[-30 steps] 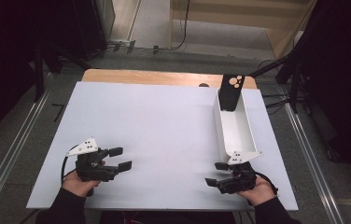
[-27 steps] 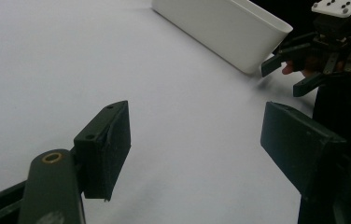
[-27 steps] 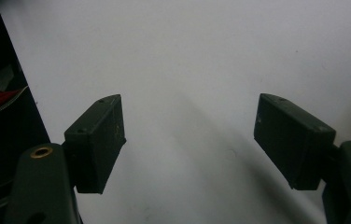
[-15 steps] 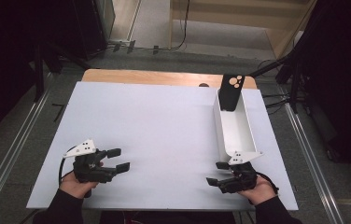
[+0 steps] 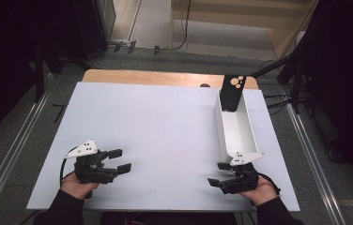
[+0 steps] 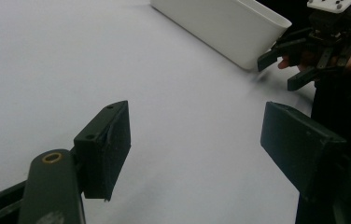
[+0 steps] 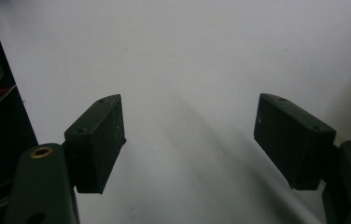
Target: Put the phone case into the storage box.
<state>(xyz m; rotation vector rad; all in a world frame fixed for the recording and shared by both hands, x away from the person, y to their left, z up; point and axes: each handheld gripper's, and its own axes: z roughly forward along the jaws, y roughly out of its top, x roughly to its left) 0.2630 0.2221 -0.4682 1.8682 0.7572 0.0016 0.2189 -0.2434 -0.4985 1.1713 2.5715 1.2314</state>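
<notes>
While both hands rest at near edge of table, nothing gripped. Left gripper: near left, jaws apart, bare surface between. Right gripper: near right, jaws apart, empty, just beside near end of white bin.

Risk, as judgement: careless lift of right gripper clips bin's near end; light bin skids on smooth top, black device tips over.

Bin: long, along right side. Holds black device alone, propped upright at far end; rest bare.
</notes>
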